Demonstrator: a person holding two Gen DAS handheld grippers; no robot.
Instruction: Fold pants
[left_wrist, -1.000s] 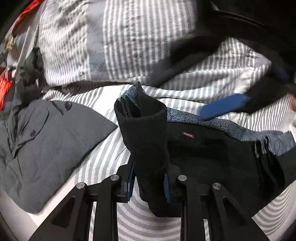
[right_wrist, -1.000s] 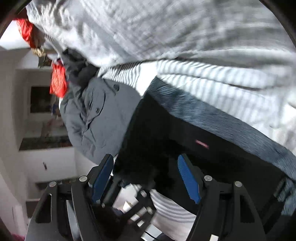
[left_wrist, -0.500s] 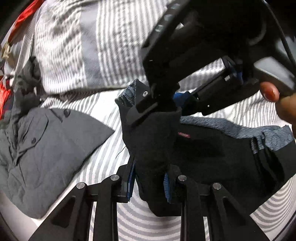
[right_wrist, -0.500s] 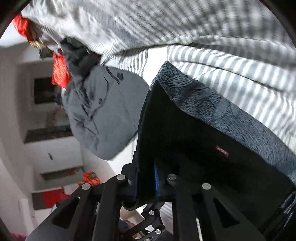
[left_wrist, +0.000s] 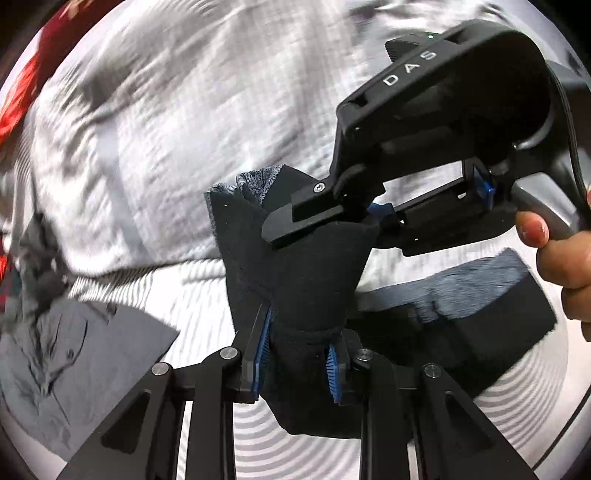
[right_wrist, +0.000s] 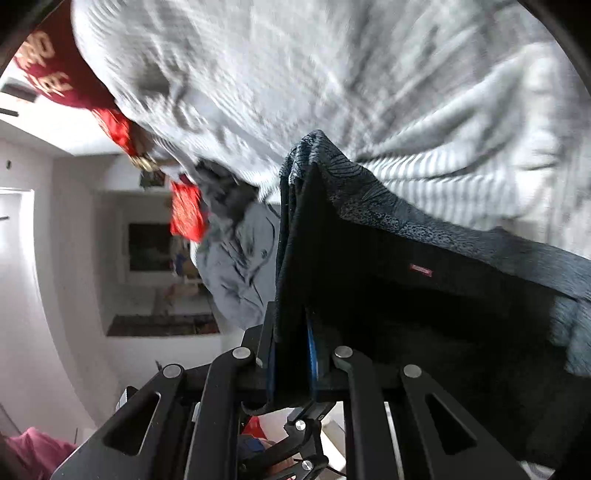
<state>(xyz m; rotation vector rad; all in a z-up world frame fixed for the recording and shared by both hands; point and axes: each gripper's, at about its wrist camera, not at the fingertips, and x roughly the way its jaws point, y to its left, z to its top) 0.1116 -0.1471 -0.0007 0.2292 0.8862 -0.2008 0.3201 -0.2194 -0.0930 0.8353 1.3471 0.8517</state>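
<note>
The black pants (left_wrist: 306, 280) with a blue-grey patterned band lie partly on a grey striped bed cover (left_wrist: 155, 122). My left gripper (left_wrist: 297, 360) is shut on a bunched end of the pants and holds it up. My right gripper (right_wrist: 291, 363) is shut on the same end of the pants (right_wrist: 406, 295), beside its patterned edge. In the left wrist view the right gripper's body (left_wrist: 436, 122) sits just above the lifted fabric, held by a hand (left_wrist: 561, 258). A small red label (right_wrist: 421, 271) shows on the pants.
A crumpled grey shirt (left_wrist: 62, 354) lies on the bed left of the pants, and also shows in the right wrist view (right_wrist: 236, 273). Red cloth (right_wrist: 186, 210) lies beyond it. A white wall and shelf (right_wrist: 74, 258) stand past the bed edge.
My right gripper came in open, closed on the pants end beside my left gripper, and both have lifted the fabric off the bed. The views are blurred by motion.
</note>
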